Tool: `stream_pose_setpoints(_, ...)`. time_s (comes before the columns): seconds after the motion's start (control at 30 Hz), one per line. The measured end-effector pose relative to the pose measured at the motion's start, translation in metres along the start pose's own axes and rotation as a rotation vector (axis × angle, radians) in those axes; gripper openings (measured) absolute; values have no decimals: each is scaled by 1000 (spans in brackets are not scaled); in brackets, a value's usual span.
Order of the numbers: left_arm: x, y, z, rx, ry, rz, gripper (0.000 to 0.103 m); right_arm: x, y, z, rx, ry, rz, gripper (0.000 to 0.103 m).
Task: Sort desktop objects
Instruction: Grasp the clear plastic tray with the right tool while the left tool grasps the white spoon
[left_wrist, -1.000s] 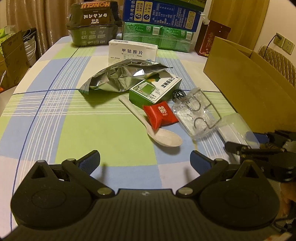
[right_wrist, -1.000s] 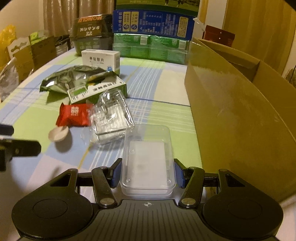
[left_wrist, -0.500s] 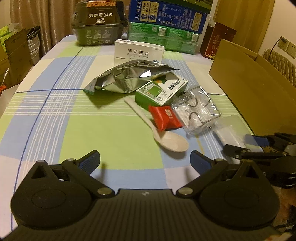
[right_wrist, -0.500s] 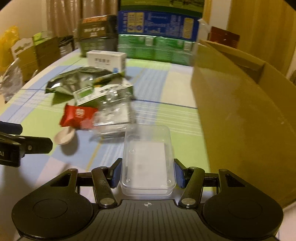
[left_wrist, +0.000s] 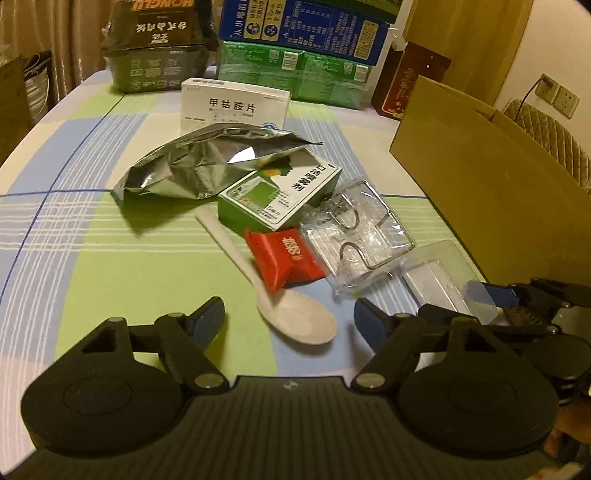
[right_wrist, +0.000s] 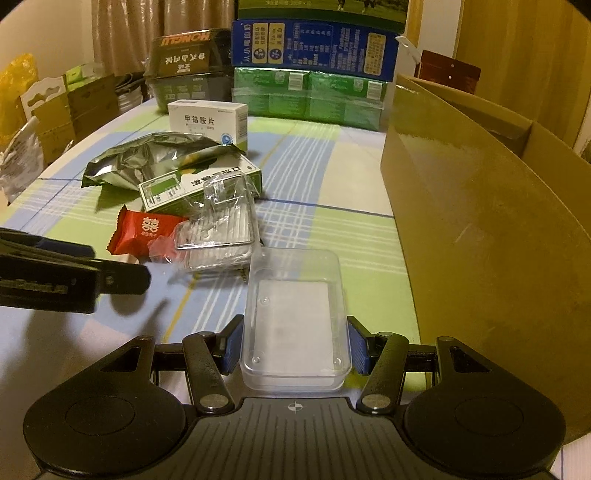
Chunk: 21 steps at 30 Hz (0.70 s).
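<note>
My left gripper (left_wrist: 288, 317) hangs low over the checked tablecloth with its jaws closing. The bowl of a white spoon (left_wrist: 295, 321) lies between its fingertips, and the pads are still apart from it. A red candy packet (left_wrist: 286, 258) rests on the spoon's handle. My right gripper (right_wrist: 294, 343) is shut on a clear plastic box (right_wrist: 295, 314) with a white insert, just above the table beside the cardboard box (right_wrist: 480, 221). In the left wrist view the clear box (left_wrist: 439, 280) sits at the right.
Clear hook packaging (left_wrist: 362, 236), a green-white carton (left_wrist: 280, 195), a silver foil bag (left_wrist: 207, 162) and a white medicine box (left_wrist: 234, 107) lie mid-table. Stacked cartons (left_wrist: 303, 37) line the far edge. The open cardboard box (left_wrist: 480, 184) stands at the right.
My left gripper has moved forward to the spoon, and its jaws have narrowed around the bowl. The right gripper still holds the clear box in about the same place.
</note>
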<state>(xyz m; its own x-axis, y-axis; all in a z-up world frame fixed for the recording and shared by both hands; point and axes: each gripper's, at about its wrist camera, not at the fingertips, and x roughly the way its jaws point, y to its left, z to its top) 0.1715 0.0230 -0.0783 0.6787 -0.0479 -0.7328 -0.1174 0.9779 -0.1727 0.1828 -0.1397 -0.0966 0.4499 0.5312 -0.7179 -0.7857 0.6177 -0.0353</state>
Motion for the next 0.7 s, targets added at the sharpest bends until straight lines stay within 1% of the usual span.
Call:
stream_pose_setpoints(0.1, 5, -5, 0, 12, -2, 29, 62, -1, 1, -1, -4, -2, 4, 54)
stream_pose_setpoints(0.17, 9, -6, 0, 11, 6, 51, 43, -3, 2, -3, -6, -2, 9, 54)
stream_pose_setpoints(0.23, 9, -8, -1, 24, 6, 83, 36, -5, 3, -5, -7, -2, 15, 54)
stream_pose_setpoints(0.33, 3, -8, -3, 14, 8, 100, 29, -9, 6, -7, -7, 1, 26, 54)
stream_pose_setpoints(0.37, 1, -8, -4, 14, 7, 106, 23, -11, 6, -8, -4, 3, 31, 54)
stream_pose_setpoints(0.43, -4, -9, -9, 26, 15, 120, 15, -15, 7, -10, -1, 3, 40, 54)
stream_pose_setpoints(0.5, -10, -11, -14, 32, 28, 124, 14, -21, 7, -14, 8, 5, 48, 54)
stream_pose_setpoints(0.57, -16, -13, -20, 49, 37, 131, 8, -26, 8, -18, 19, 11, 55, 54)
stream_pose_setpoints(0.6, -19, -14, -23, 61, 40, 135, 6, -29, 8, -21, 23, 13, 58, 54)
stream_pose_setpoints(0.7, -29, -19, -32, 106, 42, 151, 6, -40, 8, -29, 35, 18, 66, 54)
